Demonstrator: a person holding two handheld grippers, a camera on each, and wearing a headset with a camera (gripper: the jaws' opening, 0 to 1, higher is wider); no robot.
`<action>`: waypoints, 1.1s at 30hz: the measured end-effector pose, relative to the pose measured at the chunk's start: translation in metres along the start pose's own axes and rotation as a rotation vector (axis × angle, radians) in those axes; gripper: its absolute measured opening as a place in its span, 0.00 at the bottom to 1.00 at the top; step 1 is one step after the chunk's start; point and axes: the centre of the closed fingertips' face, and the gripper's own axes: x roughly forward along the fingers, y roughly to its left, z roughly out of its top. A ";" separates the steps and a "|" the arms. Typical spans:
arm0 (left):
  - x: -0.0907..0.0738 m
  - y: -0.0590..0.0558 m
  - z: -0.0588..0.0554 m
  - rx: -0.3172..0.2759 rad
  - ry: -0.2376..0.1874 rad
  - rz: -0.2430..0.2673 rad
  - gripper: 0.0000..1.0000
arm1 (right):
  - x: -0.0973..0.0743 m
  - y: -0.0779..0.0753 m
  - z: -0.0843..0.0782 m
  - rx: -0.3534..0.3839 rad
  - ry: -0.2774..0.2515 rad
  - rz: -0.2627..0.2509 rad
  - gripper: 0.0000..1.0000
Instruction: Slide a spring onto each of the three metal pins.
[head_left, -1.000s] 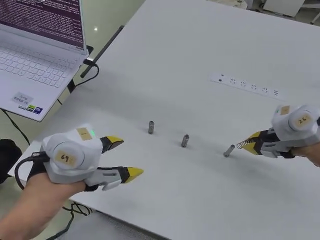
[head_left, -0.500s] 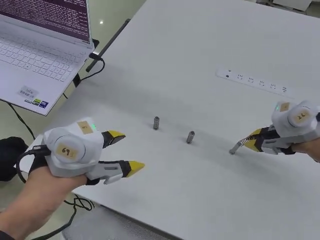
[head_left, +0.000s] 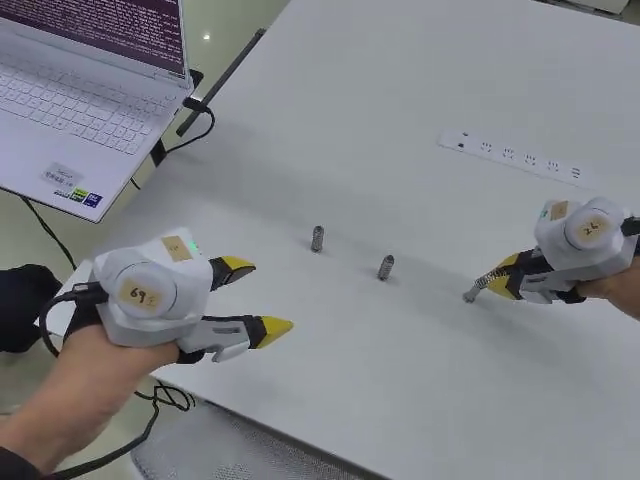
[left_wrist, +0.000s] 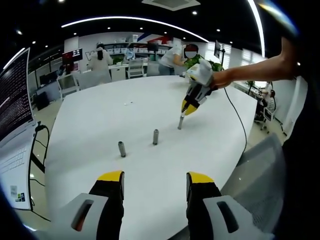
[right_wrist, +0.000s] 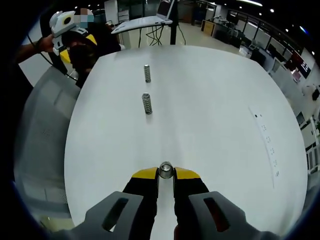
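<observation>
Three small metal pins stand in a row on the white table (head_left: 400, 100). The left pin (head_left: 317, 238) and the middle pin (head_left: 385, 267) each carry a spring. My right gripper (head_left: 508, 286) is shut on a third spring (head_left: 486, 281), whose free end meets the top of the right pin (head_left: 469, 295). In the right gripper view that spring (right_wrist: 165, 170) shows end-on as a ring between the yellow fingertips (right_wrist: 186, 174), with the two sprung pins (right_wrist: 146, 103) beyond. My left gripper (head_left: 256, 296) hovers open near the table's front edge, holding nothing. The left gripper view shows the pins (left_wrist: 155, 136) ahead.
An open white laptop (head_left: 80, 90) sits at the far left, with a black bar and cable (head_left: 215, 90) beside it. A white power strip (head_left: 520, 160) lies at the back right. People and desks stand far behind in the left gripper view.
My right gripper has brought the spring's free end closer onto the right pin. The left gripper has stayed open in about the same place. The head camera has shifted.
</observation>
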 end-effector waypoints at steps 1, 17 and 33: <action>0.000 0.001 -0.001 0.001 0.001 -0.001 0.45 | 0.001 -0.001 0.000 -0.001 0.002 0.001 0.09; -0.003 0.006 -0.004 0.001 0.000 0.000 0.45 | 0.021 0.004 -0.006 -0.055 0.069 0.029 0.09; -0.004 0.014 0.002 -0.006 -0.011 0.014 0.46 | 0.039 0.003 -0.018 -0.076 0.119 0.040 0.09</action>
